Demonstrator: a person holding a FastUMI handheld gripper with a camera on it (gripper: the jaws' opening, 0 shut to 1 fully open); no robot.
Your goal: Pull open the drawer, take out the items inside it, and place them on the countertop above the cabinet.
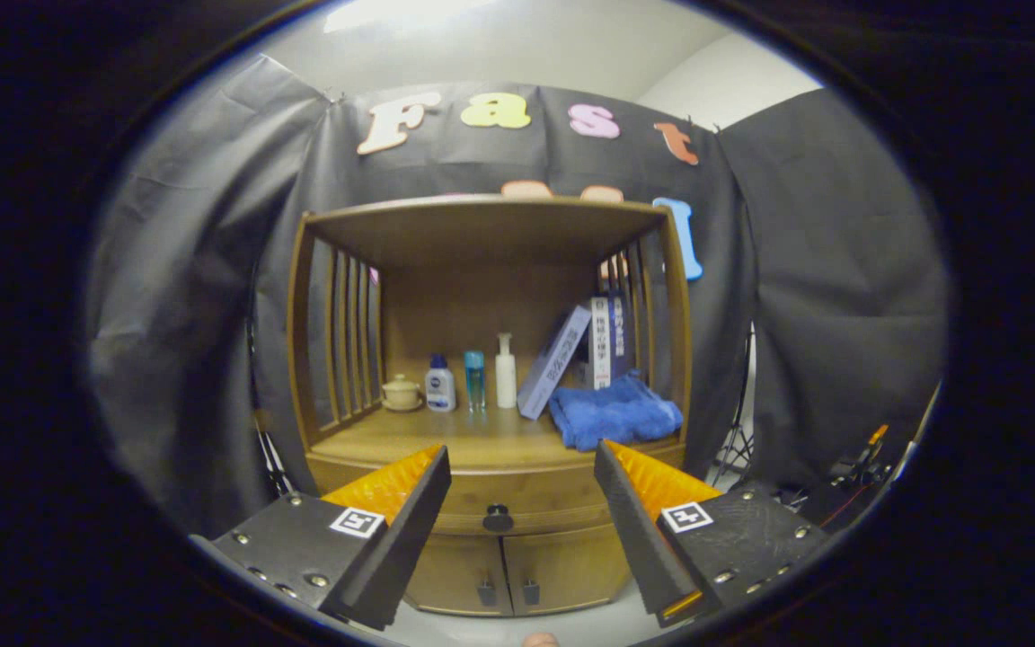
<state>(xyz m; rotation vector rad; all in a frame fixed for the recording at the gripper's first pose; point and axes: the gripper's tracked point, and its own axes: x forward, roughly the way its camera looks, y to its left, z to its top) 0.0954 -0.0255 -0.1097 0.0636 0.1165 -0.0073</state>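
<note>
Gripper (522, 467) fingers spread wide, holding nothing, drawer (517, 503) closed beyond them, its dark knob (498, 518) between the fingers, blue towel (614, 412) on the countertop (446, 442) at right

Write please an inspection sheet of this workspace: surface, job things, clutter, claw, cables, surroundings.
Surface: wooden countertop under a shelf roof, bare at front left.
Job's things: drawer shut, dark knob centred; contents hidden.
Clutter: lidded cup, three bottles, leaning box, upright books, blue towel, all on the countertop.
Claw: open, holding nothing, knob ahead between its fingers.
Cables: thin cable beside the cabinet's left side.
Surroundings: black cloth wall; stand legs beside the cabinet.
</note>
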